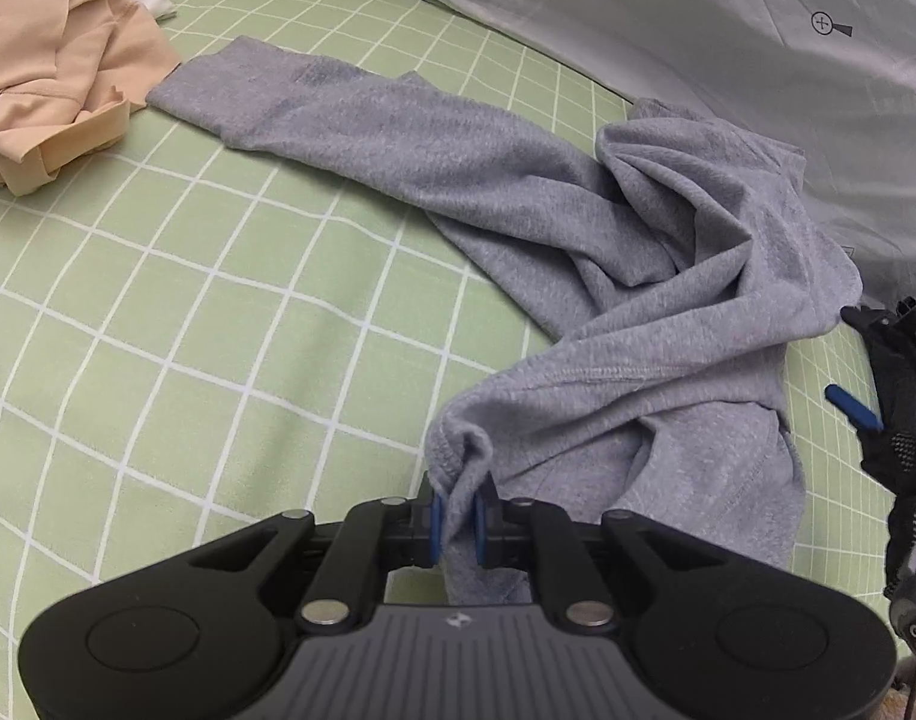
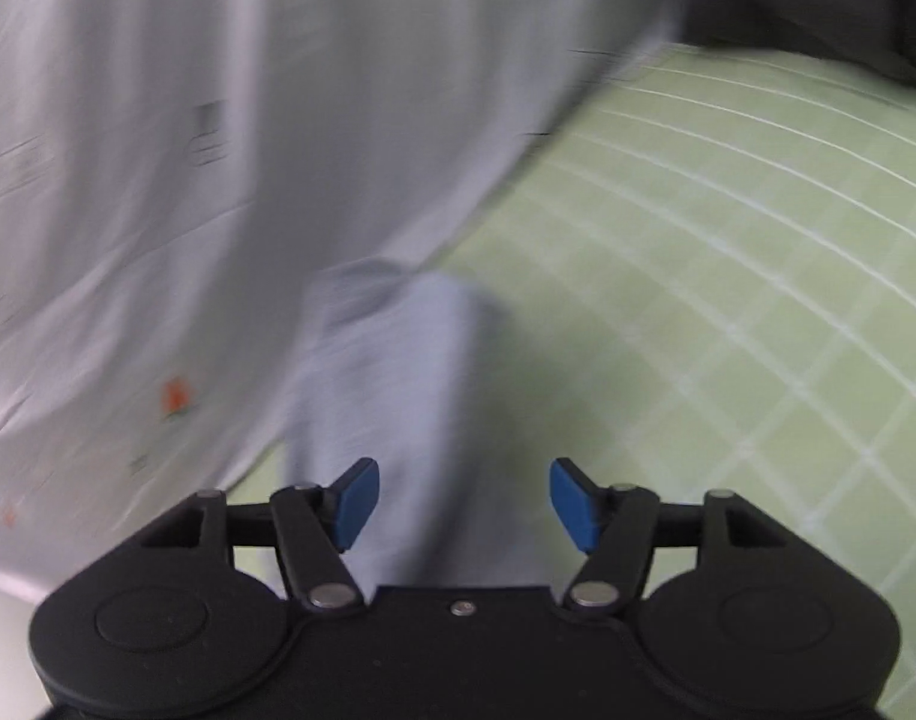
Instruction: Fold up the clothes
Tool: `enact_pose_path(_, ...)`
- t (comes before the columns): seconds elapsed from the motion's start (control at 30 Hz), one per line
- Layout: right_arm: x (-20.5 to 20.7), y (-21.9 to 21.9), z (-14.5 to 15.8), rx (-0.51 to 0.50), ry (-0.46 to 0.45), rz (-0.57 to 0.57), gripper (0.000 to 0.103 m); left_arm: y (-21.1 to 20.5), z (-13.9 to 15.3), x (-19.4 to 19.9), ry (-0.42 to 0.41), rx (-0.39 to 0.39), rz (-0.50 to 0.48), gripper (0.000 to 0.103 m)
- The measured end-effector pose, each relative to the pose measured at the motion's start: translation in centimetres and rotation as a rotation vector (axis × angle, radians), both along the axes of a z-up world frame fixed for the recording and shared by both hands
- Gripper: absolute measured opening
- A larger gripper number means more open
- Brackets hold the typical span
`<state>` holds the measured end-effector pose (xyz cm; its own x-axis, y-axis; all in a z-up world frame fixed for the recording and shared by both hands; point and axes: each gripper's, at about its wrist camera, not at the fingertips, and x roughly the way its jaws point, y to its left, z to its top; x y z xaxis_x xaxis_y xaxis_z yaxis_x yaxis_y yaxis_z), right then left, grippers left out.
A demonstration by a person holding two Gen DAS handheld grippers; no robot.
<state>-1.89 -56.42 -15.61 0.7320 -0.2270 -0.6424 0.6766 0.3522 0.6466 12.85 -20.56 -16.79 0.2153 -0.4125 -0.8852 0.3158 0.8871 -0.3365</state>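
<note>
A bunched edge of the grey garment (image 1: 577, 228), spread across the centre of the green checked sheet (image 1: 158, 312), is being pinched between the nearly closed left gripper (image 1: 456, 525). The right gripper (image 2: 463, 504) is being held wide open, empty, above blurred grey cloth.

A soft grey knitted jersey garment (image 1: 607, 252) lies unfolded and rumpled on the bed, spreading ahead of the left gripper (image 1: 458, 519), whose blue pads pinch a bunched edge of its fabric. From that pinch the cloth rises in thick creased folds ahead and to the right, while one long sleeve stretches flat, far ahead to the left. In the blurred right wrist view, a grey part (image 2: 398, 396) lies just ahead of the right gripper (image 2: 463, 504).
</note>
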Motion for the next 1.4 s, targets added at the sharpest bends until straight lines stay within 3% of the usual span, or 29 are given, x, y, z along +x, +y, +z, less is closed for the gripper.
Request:
enact_pose_path(0.1, 1.5, -1.1, -1.4, 0.061, -0.024, 0.028, 0.065, -0.1, -0.1, 0.3, 0.006, 0.001, 0.004, 0.013)
enact_pose_path(0.17, 3.2, -1.5, -1.8, 0.085, -0.045, 0.049, 0.056, -0.1, -0.2, 0.4, 0.007, 0.001, 0.004, 0.013)
enact_pose_path(0.23, 5.2, -1.6, -1.6, 0.071, -0.039, 0.102, 0.026, 0.0, -0.1, 0.4, 0.006, 0.001, 0.007, 0.014)
enact_pose_path(0.27, 6.3, -1.6, -1.3, 0.058, -0.033, 0.136, 0.020, 0.1, -0.1, 0.4, 0.007, 0.000, 0.012, 0.014)
enact_pose_path(0.43, 9.7, 1.4, 2.6, -0.122, -0.049, 0.351, 0.014, 0.3, -0.5, 0.5, 0.019, 0.024, 0.039, 0.014)
enact_pose_path(0.53, 11.0, 5.2, 5.2, -0.192, -0.146, 0.513, 0.011, 0.3, -0.9, 0.6, 0.029, 0.038, 0.049, 0.014)
enact_pose_path(0.63, 12.3, 8.4, 5.2, -0.131, -0.223, 0.657, 0.005, 0.2, -0.9, 0.8, 0.033, 0.043, 0.053, 0.014)
enact_pose_path(0.73, 13.0, 10.6, 2.5, -0.179, -0.030, 0.691, 0.010, 0.4, -0.8, 0.9, 0.037, 0.036, 0.057, 0.016)
enact_pose_path(0.77, 12.4, 10.6, 2.0, -0.178, -0.007, 0.674, 0.011, 0.5, -0.8, 0.9, 0.037, 0.033, 0.057, 0.016)
enact_pose_path(0.8, 11.3, 10.1, 1.7, -0.147, -0.020, 0.639, 0.022, 0.7, -0.8, 0.9, 0.036, 0.030, 0.057, 0.016)
enact_pose_path(0.83, 9.8, 9.3, 1.7, -0.107, -0.051, 0.595, 0.041, 0.8, -0.8, 0.8, 0.035, 0.027, 0.056, 0.018)
enact_pose_path(0.87, 8.2, 8.4, 1.9, -0.085, -0.082, 0.540, 0.047, 0.9, -0.9, 0.8, 0.034, 0.024, 0.056, 0.019)
enact_pose_path(0.93, 4.8, 6.7, 2.5, -0.100, -0.110, 0.447, 0.048, 1.1, -0.9, 0.7, 0.034, 0.018, 0.054, 0.019)
enact_pose_path(1.07, 0.2, 4.1, 2.1, -0.185, 0.025, 0.332, 0.052, 1.0, -1.0, 0.8, 0.035, 0.019, 0.047, 0.019)
enact_pose_path(1.2, -2.9, 3.4, -0.3, -0.132, 0.133, 0.366, 0.054, 0.5, -0.9, 0.8, 0.018, 0.037, 0.025, 0.019)
enact_pose_path(1.4, -2.6, 5.7, -2.6, -0.066, 0.142, 0.420, 0.059, 0.1, -1.0, 0.5, 0.004, 0.061, 0.013, 0.019)
